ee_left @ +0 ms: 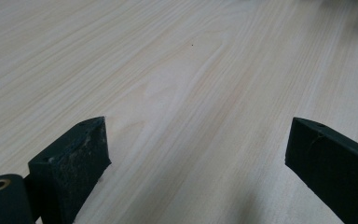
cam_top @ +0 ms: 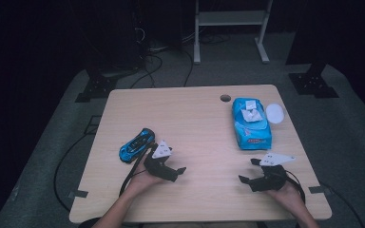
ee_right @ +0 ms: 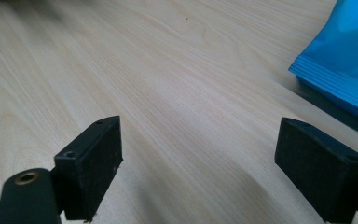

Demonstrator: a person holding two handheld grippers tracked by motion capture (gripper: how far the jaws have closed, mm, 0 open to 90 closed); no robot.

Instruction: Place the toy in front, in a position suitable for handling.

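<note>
Resting on pale wood table [cam_top: 195,123], grey carpet [cam_top: 351,128], dark room, both grippers' fingers apart

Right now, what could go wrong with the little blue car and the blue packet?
1. The toy car lies right beside the left gripper and its cable; on wheels, it might roll off if nudged.
2. The wipes packet looks soft, so the right gripper, whose jaws are open, may crumple it or lose its hold.
3. The white lid sits close to the table's edge and could be knocked off.
</note>
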